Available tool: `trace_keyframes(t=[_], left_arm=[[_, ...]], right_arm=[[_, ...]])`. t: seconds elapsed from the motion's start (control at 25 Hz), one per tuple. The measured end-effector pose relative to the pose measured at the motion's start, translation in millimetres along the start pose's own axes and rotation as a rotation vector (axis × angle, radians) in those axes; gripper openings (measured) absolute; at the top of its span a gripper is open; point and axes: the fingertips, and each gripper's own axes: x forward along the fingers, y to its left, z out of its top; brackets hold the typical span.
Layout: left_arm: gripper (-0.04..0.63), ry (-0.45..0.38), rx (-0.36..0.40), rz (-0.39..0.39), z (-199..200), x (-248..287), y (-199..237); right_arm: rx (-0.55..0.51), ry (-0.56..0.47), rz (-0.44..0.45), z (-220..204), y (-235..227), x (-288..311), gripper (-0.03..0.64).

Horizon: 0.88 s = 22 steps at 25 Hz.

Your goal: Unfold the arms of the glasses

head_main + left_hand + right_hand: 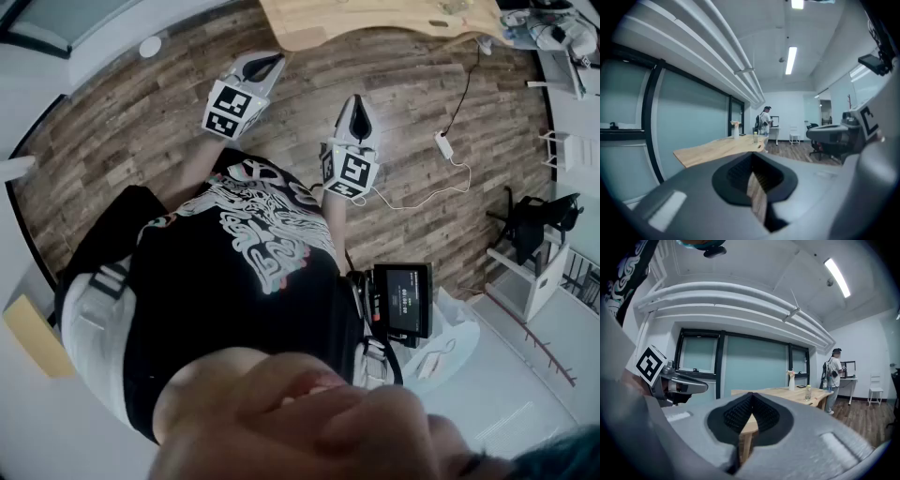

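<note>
Okay, so here's what we've got. We're standing back from the wooden tabletop (pixel 375 19), well apart from its near edge, with both tools held low in front of our black printed shirt (pixel 244 281).

The left gripper (pixel 277 57) points up toward the tabletop's near left corner. In its own view (pixel 751 154) the fingers are clenched tip to tip, with nothing pinched between them; you just see wood through the slit lower down. The right gripper (pixel 356 99) sits below the tabletop's middle and aims the same way. Its own view (pixel 750 394) gives the same story: fingers pressed together at the tips, nothing in them. The two tools hang near each other but apart.

As for the glasses, we honestly can't pick them out in any view. If they're on the tabletop, they're too small or too far off to tell.

What we can see on the tabletop is a clear bottle (pixel 807 392) near its far end and a white vase (pixel 791 380) just beside that. Past the far end, another person (pixel 833 376) stands by a white desk.

On the plank floor (pixel 112 131) to the right of the tabletop lies a white power strip (pixel 444 145) with its cable, and a black chair (pixel 530 220) is further right.
</note>
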Motion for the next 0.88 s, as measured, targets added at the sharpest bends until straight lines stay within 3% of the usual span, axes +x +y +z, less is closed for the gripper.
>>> trace_keyframes(t=[0.36,0.64,0.88], left_arm=[[-0.011,-0.054,-0.036,0.029,0.5,-9.9,-0.3],[-0.011,-0.042,-0.025,0.022,-4.3,-23.4,-13.8],[-0.011,-0.021,-0.018,0.019,-19.0,-26.0,-21.8]], right_arm=[[-0.009,0.006,0.033,-0.8,3.6,-12.6,-0.002],[0.032,0.007,0.058,-4.5,13.2,-27.7,-0.001],[0.005,0.037,0.065,-22.0,17.9,-47.9,0.000]])
